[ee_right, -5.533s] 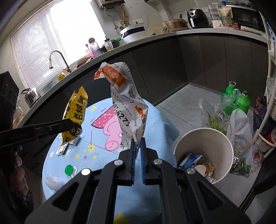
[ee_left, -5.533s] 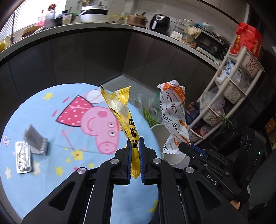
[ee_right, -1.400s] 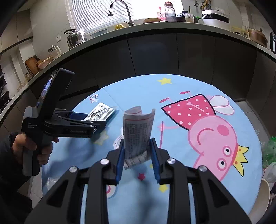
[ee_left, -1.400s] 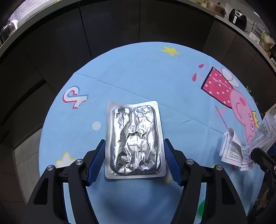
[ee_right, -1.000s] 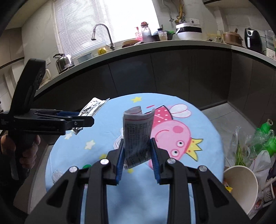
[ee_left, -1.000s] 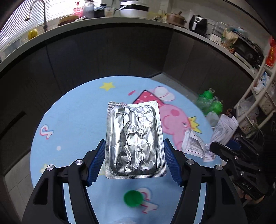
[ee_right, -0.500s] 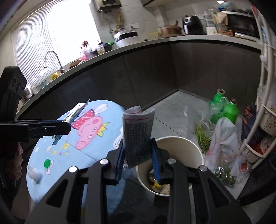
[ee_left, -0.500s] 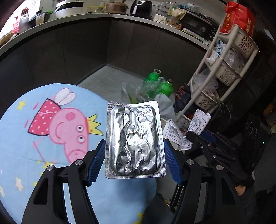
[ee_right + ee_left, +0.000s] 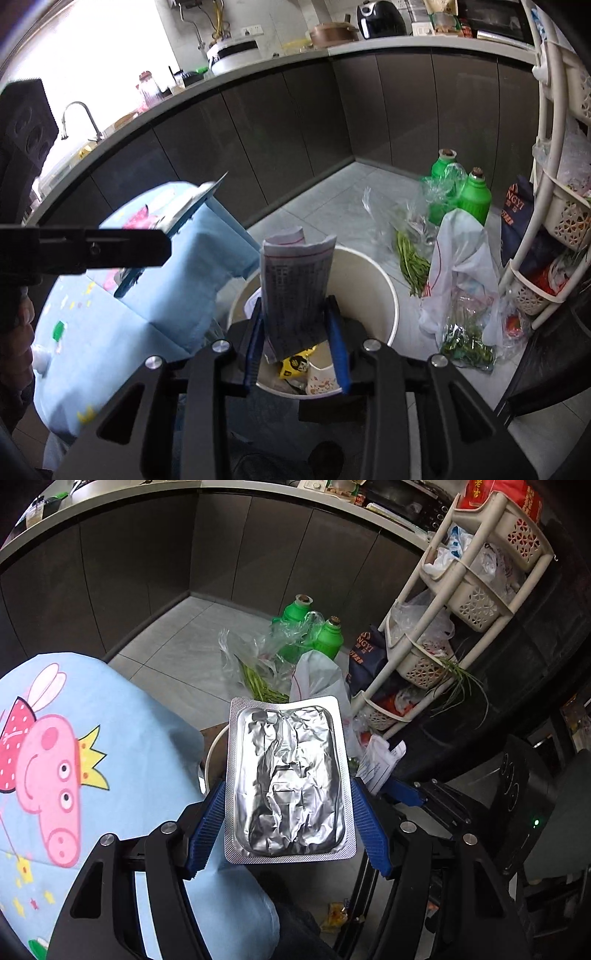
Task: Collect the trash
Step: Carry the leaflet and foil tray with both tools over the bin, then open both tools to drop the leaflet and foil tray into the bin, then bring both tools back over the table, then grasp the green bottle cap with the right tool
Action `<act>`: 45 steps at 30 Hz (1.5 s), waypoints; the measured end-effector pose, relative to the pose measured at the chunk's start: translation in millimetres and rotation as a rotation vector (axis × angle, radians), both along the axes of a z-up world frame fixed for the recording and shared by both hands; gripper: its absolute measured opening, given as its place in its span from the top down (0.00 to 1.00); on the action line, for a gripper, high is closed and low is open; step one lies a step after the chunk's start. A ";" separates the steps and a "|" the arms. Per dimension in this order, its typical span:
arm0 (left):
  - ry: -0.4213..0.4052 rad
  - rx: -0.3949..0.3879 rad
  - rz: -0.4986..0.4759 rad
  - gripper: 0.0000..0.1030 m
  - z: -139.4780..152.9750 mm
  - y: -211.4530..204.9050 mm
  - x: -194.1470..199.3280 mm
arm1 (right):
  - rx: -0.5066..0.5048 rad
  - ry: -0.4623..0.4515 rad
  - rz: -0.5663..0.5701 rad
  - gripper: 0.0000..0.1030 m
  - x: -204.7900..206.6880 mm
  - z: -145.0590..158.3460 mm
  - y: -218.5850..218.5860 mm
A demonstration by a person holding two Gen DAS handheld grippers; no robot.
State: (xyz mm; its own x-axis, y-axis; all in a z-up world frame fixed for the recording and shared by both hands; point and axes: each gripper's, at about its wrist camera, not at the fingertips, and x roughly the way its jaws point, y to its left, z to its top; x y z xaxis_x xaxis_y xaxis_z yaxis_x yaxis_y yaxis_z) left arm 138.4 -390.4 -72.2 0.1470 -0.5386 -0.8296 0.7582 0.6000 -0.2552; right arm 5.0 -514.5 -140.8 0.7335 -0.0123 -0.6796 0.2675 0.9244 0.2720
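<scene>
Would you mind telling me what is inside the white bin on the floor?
In the white bin, a yellow wrapper and a patterned paper cup show. The folded leaflet in the right claw covers the rest.

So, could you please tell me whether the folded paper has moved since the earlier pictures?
Yes. The folded paper, between the right claw's just-opening jaws, has gone from above the blue table to over the white bin.

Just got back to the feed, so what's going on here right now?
A person is clearing trash from the table into the white bin. The left hand-held gripper grips a foil blister pack near the bin. The right hand-held gripper is above the bin, its jaws just opening around a folded paper leaflet that is still between them. Wrappers already lie inside.
</scene>
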 end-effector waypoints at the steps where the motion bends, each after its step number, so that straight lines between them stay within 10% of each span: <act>1: -0.008 0.004 0.000 0.29 -3.5 -2.9 1.4 | -0.002 0.014 0.008 0.40 3.8 -4.3 -1.2; 3: -0.038 0.010 0.023 0.08 -4.6 -3.0 3.7 | -0.045 0.026 0.000 0.15 5.9 -10.7 2.1; 7: -0.031 -0.019 0.050 0.08 0.7 5.1 8.7 | -0.095 0.037 0.018 0.04 7.0 -15.2 11.1; 19: -0.128 -0.093 0.156 0.08 62.9 77.9 -3.3 | -0.096 -0.090 0.092 0.03 7.2 43.7 51.5; 29: -0.298 -0.044 0.435 0.08 102.7 254.6 -38.6 | -0.034 -0.186 0.400 0.04 29.0 89.8 164.6; 38: -0.180 0.064 0.610 0.11 43.8 378.3 -59.1 | -0.001 -0.073 0.719 0.30 62.5 69.3 288.4; 45: -0.131 0.065 0.555 0.20 19.2 400.0 -72.2 | -0.077 0.004 0.845 0.42 86.0 48.6 345.8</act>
